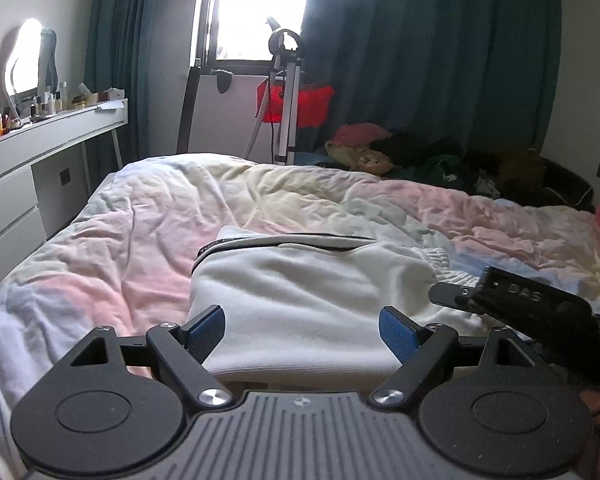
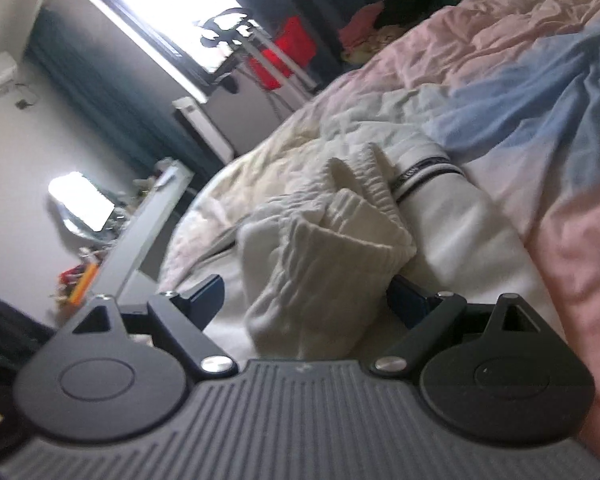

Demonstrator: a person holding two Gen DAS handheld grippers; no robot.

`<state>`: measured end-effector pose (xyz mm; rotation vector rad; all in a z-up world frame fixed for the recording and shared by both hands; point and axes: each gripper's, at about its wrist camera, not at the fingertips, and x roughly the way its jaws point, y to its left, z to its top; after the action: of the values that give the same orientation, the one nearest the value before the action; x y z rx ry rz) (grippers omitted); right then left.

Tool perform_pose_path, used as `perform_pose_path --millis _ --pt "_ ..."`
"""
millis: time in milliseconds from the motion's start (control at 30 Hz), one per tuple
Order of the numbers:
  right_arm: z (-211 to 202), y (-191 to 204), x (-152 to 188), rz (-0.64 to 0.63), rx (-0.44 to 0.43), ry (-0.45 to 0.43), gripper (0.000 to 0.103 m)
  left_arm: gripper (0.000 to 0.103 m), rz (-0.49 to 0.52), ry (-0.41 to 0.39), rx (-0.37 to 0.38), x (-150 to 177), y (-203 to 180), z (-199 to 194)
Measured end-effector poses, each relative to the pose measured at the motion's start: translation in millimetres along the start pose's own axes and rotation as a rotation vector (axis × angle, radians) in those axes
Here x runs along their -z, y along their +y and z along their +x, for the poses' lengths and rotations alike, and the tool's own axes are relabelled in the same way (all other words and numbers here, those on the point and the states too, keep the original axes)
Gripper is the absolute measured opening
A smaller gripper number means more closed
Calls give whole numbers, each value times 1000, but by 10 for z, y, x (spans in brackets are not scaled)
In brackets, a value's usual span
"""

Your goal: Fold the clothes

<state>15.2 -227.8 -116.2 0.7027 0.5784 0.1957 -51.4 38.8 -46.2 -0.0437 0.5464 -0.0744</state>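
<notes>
A: Where's the garment sitting?

B: White garment (image 1: 300, 300) is lying part-folded on the duvet (image 1: 120, 240), near edge of the bed, dark-trimmed band (image 1: 284, 242) facing the far side. Ribbed hem is poking out on its right.

A: Left gripper?

B: Left gripper (image 1: 303, 334) is hovering just over the near edge of the garment, jaws standing wide. Blue pads (image 1: 398, 334) aren't pressing on anything; cloth is showing between them but nothing's being gripped.

A: And the right one?

B: Right gripper (image 2: 304, 300) is looking at the same garment from a tilted angle. In its own view the jaws are also spread wide, a bunched ribbed fold (image 2: 340, 248) lying between the fingers. Right-hand pad is sitting close to the cloth, left one well clear, so it isn't clamping. Pic's blurry tho. From the left view, the right tool's black body is showing at the right edge, beside the garment.

A: Rest of the room?

B: Pile of clothes (image 1: 420, 152) is lying at the far end of the bed, teal curtains (image 1: 440, 48) hanging behind, bright window (image 1: 260, 8) in the middle. White dresser (image 1: 40, 140) w/ bottles is standing at left, red bag (image 1: 300, 102) hanging on a stand by the window.
</notes>
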Motion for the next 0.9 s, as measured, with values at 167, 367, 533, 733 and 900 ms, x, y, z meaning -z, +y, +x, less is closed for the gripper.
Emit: perform_pose_path --millis 167,367,533,733,900 --pt "35 -138 -25 -5 57 -26 74 86 -4 22 -3 26 -8 42" --pt "-38 -193 -89 12 34 -43 48 86 -8 31 -9 57 17 43" --pt "-314 0 -211 -54 -53 -159 41 86 -28 27 -2 60 63 15" --pt "-565 -182 -359 -24 46 -244 42 87 -37 25 2 57 71 0" --pt "-315 -693 -264 128 192 -87 43 87 -36 35 -6 67 73 8"
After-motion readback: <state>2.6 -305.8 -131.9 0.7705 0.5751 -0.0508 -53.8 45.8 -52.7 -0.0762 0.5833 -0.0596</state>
